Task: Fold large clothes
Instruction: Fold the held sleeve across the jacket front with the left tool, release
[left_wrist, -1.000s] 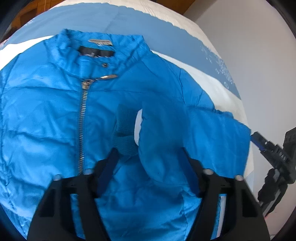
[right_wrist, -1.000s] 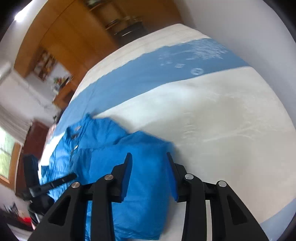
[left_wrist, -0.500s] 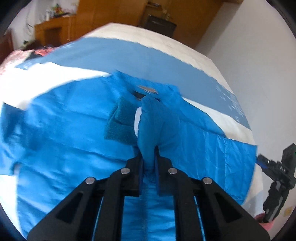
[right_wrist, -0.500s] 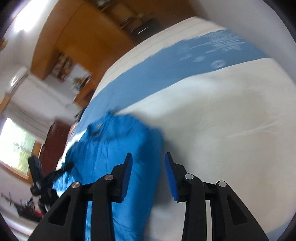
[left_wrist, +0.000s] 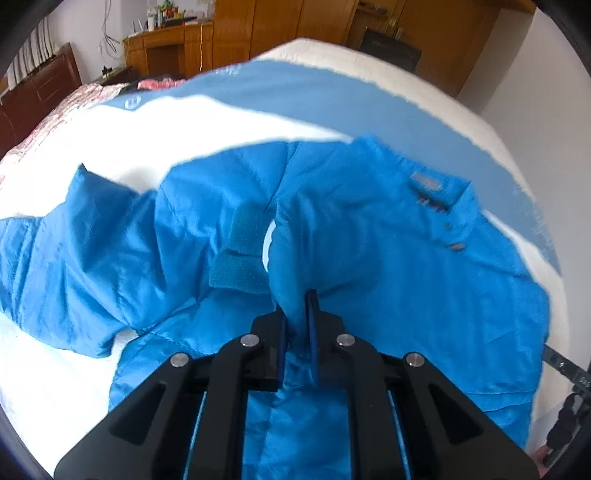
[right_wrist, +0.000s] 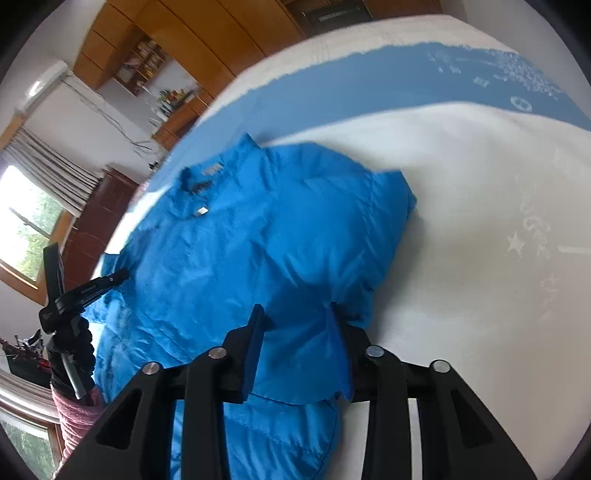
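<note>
A bright blue padded jacket (left_wrist: 388, 251) lies front up on a bed cover (left_wrist: 221, 118) of white and blue, collar (left_wrist: 424, 181) toward the far side. My left gripper (left_wrist: 295, 306) is shut on one sleeve, lifted above the chest; the knitted cuff (left_wrist: 240, 266) hangs beyond the fingertips. In the right wrist view the jacket (right_wrist: 240, 240) fills the middle. My right gripper (right_wrist: 295, 319) straddles its folded near edge; its jaws are closing with padded fabric between them, and I see no firm pinch. The left gripper (right_wrist: 85, 291) shows at the left.
Wooden wardrobes (left_wrist: 295, 22) and a desk stand beyond the bed. A dark headboard (left_wrist: 37, 85) and pink quilt (left_wrist: 55, 122) lie at the left, a pale wall (left_wrist: 535, 92) at the right. The bed cover (right_wrist: 480, 221) stretches right of the jacket. A window (right_wrist: 29, 221) is far left.
My left gripper shut on the sleeve and carried it leftward over the jacket. My right gripper came down from the bare cover onto the jacket's folded edge, which now sits between its fingers.
</note>
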